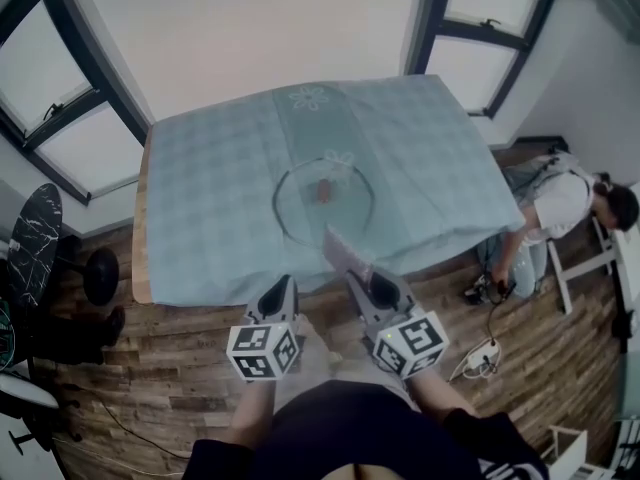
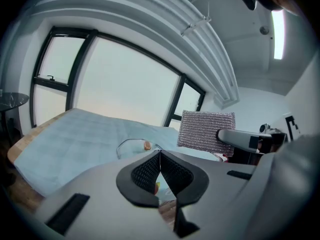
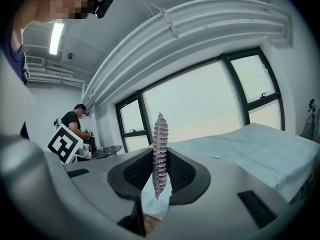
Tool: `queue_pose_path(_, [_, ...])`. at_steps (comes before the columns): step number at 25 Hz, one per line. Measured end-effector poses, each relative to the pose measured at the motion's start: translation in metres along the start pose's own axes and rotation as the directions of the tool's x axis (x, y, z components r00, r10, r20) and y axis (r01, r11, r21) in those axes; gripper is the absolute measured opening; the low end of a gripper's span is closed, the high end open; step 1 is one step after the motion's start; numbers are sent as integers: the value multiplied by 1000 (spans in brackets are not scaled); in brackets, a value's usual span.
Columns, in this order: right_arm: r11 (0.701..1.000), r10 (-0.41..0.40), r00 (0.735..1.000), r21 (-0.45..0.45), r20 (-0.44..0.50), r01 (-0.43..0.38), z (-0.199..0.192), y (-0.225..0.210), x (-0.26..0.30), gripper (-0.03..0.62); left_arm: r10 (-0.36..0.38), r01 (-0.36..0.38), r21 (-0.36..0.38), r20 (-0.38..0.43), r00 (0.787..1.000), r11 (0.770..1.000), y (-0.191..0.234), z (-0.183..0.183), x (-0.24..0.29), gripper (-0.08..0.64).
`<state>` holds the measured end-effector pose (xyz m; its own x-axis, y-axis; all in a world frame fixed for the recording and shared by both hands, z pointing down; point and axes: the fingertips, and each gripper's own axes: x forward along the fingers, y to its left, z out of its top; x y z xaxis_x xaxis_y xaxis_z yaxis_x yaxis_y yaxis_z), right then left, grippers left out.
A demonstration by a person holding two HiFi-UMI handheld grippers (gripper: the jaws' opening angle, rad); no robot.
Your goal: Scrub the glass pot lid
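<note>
The glass pot lid [image 1: 323,202] lies flat on the blue-clothed table [image 1: 220,168], its reddish knob [image 1: 323,190] up. From the left gripper view, the lid [image 2: 131,145] and knob [image 2: 147,145] lie just beyond the jaws. My left gripper [image 1: 287,284] hangs at the table's near edge, short of the lid, shut and empty [image 2: 160,155]. Beside it on the right, my right gripper [image 1: 353,274] is shut on a grey scrub pad [image 1: 337,247], which stands upright and reaches over the table edge. That pad shows edge-on between the right jaws [image 3: 160,154] and flat in the left gripper view [image 2: 206,130].
Windows run behind the table. A person [image 1: 565,203] sits bent over at the right, with a power strip [image 1: 482,353] and cables on the wooden floor. At the left stand a round dark side table [image 1: 30,243] and a black stool [image 1: 100,273].
</note>
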<state>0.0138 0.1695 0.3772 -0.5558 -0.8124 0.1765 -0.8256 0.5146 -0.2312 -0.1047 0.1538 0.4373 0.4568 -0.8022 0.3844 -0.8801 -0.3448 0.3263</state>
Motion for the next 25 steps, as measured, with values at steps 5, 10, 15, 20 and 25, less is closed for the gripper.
queue_pose_path(5, [1000, -10, 1000, -2, -2, 10, 3, -19, 31, 80, 13, -13, -5, 4, 1000, 1000, 20, 12, 21, 3])
queue_pose_path(10, [999, -38, 999, -5, -15, 38, 9, -44, 67, 80, -7, 7, -3, 2, 1000, 1000, 37, 29, 63, 3])
queue_pose_path(15, [998, -61, 997, -16, -39, 60, 20, -65, 108, 80, -35, 36, 35, -16, 999, 999, 51, 55, 109, 3])
queue_pose_path(20, [997, -83, 992, -19, -92, 81, 32, -83, 148, 80, -52, 54, 69, -41, 998, 996, 65, 76, 145, 3])
queue_pose_path(25, [994, -112, 989, -34, -100, 109, 31, -104, 186, 80, -67, 71, 69, -60, 996, 995, 86, 87, 180, 3])
